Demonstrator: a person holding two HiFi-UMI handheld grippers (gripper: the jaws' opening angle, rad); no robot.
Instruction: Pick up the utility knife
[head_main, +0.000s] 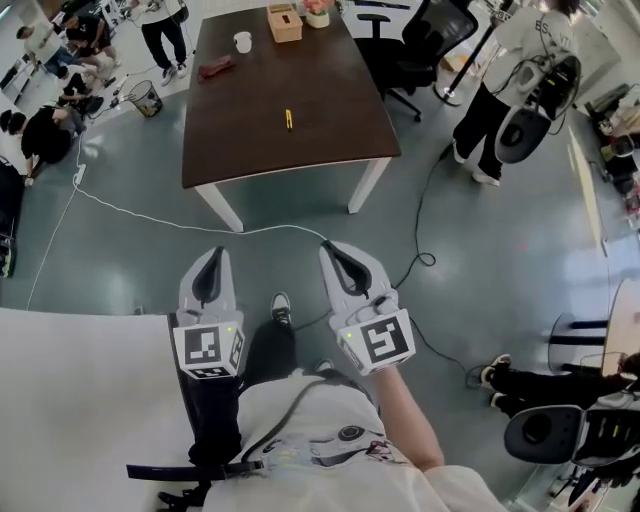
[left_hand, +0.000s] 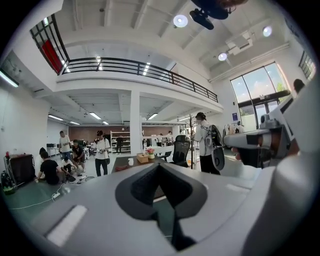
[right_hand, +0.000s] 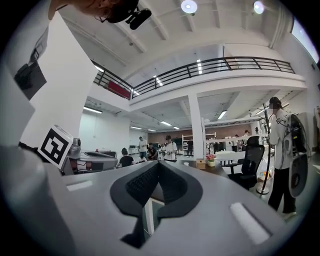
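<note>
**Knife far ahead on table, both grippers clenched and empty**

The utility knife (head_main: 288, 119) lies on the dark table (head_main: 240, 150), well apart from both grippers and straight ahead across open floor. Its long axis runs roughly away from the person. The left gripper (head_main: 212, 258) and right gripper (head_main: 340, 252) are held low by the body, pointing forward, jaws pressed together on nothing. The right looks slightly nearer, so a walk-up comes first.
</note>
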